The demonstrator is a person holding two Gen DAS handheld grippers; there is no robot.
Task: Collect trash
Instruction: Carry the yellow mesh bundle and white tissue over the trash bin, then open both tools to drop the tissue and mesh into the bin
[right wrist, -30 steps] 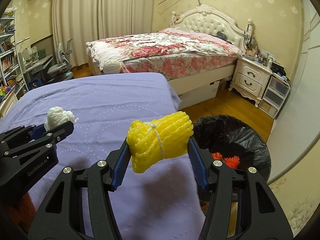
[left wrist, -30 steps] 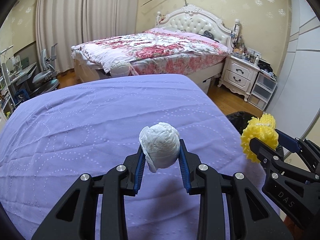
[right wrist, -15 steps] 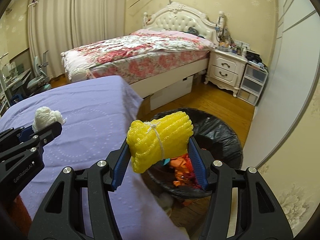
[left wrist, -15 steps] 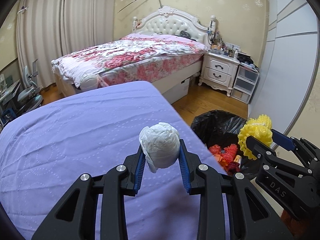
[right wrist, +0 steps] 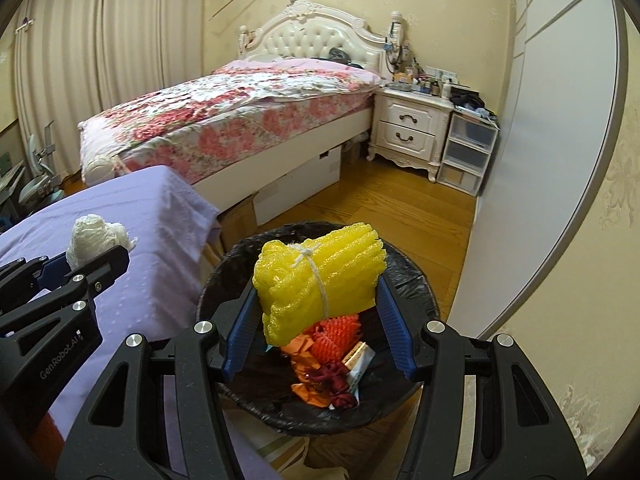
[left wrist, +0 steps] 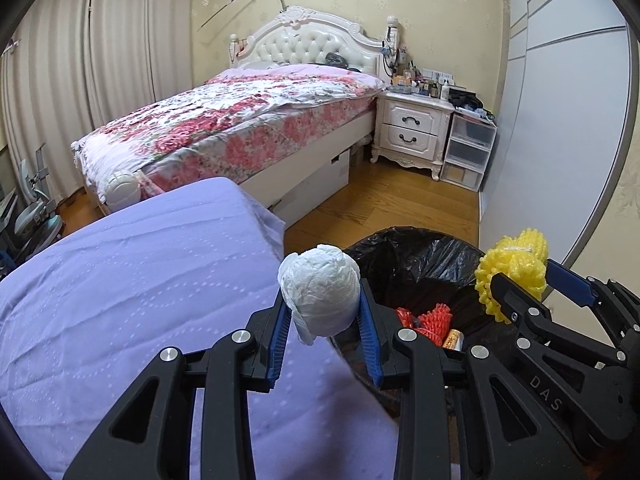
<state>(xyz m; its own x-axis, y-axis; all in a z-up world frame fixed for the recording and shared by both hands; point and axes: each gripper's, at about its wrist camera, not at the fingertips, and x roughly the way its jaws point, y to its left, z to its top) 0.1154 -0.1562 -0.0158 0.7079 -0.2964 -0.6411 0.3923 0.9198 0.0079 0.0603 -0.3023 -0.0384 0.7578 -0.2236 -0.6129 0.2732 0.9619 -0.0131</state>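
Two trash pieces, one bin

White crumpled paper wad (left wrist: 319, 292) sits pinched between jaws; string-tied yellow foam net (right wrist: 320, 280) hangs above the black-lined trash bin (right wrist: 416, 280).

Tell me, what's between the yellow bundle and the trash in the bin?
Nothing but air. In the right wrist view, the yellow foam bundle hangs in the right gripper above the orange and red scraps inside the black-lined bin.

The left gripper (left wrist: 324, 330) points forward, its two black fingers (left wrist: 280, 330) with blue pads clamped on a white wad, level and side by side. The right gripper (right wrist: 318, 320) sits just to its right and slightly ahead, fingers (right wrist: 394, 326) spread wider and pressed against a yellow bundle from both sides. The two grippers are near each other, not touching.
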